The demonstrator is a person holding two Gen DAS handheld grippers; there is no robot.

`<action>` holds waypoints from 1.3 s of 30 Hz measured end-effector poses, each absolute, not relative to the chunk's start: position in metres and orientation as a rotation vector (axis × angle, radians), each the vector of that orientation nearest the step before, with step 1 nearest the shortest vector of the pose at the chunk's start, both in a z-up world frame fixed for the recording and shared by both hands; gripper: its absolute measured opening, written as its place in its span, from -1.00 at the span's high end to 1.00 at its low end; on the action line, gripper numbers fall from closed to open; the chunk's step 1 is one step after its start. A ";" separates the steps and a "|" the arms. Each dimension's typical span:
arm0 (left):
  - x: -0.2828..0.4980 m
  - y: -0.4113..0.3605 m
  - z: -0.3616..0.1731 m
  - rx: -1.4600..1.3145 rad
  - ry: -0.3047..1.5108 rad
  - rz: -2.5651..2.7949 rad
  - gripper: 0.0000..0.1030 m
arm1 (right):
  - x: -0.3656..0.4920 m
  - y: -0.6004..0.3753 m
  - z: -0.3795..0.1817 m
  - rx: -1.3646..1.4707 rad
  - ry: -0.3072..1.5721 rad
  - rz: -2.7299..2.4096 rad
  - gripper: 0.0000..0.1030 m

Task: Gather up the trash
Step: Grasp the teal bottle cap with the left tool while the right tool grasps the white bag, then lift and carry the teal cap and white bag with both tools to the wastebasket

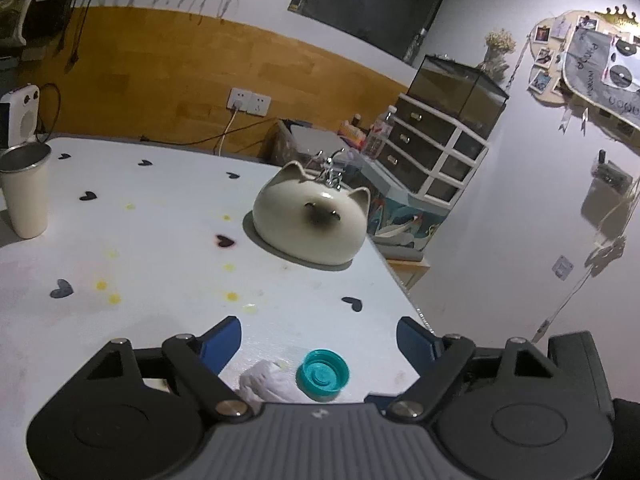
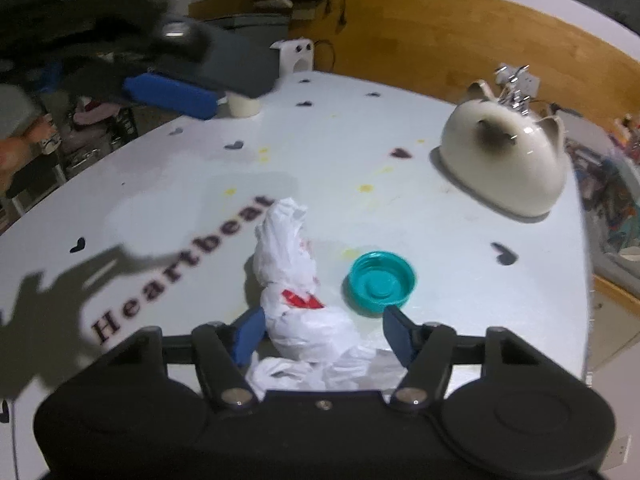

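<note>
Crumpled white plastic bag [image 2: 298,292] lies on the counter [image 2: 460,280], long axis running away from the right gripper [image 2: 322,334], near end already btwn its fingers [image 2: 250,334]; half-open, pads not clearly pressing. Teal cap [image 2: 380,280] just beside, by the right-hand finger. Left gripper [image 1: 320,346] wide open over cap & bag, holding nothing. Right looks better placed for the bag.

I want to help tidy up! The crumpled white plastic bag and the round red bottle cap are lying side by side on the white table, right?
Nearly. The round plastic bottle cap is teal, not red, as the right wrist view shows. It does lie beside the crumpled white plastic bag on the white table.
</note>
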State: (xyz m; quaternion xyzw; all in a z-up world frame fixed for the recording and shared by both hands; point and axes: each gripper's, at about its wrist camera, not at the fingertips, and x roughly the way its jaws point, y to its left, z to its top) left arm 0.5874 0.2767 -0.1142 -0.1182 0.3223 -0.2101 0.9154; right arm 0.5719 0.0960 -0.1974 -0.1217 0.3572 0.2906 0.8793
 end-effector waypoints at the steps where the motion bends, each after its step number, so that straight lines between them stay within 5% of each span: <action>1: 0.591 0.276 -0.117 -0.239 0.668 -0.436 -0.64 | 0.573 0.098 -0.201 -0.259 0.756 0.616 -0.28; 4: 0.600 0.269 -0.124 -0.214 0.681 -0.456 -0.64 | 0.573 0.105 -0.213 -0.281 0.800 0.625 -0.08; 17: 0.632 0.210 -0.173 0.043 0.780 -0.585 -0.63 | 0.496 0.084 -0.220 -0.232 0.885 0.495 -0.04; 26: 0.644 0.183 -0.215 0.128 0.802 -0.578 -0.14 | 0.459 0.039 -0.213 -0.056 1.012 0.314 -0.05; 29: 0.642 0.181 -0.216 0.115 0.779 -0.573 0.02 | 0.458 0.022 -0.210 0.082 1.035 0.274 -0.17; 31: 0.638 0.181 -0.216 0.112 0.775 -0.586 0.02 | 0.456 0.013 -0.206 0.187 1.021 0.274 -0.54; 39: 0.595 0.189 -0.216 0.161 0.761 -0.593 0.03 | 0.448 0.005 -0.201 0.192 1.012 0.270 -0.61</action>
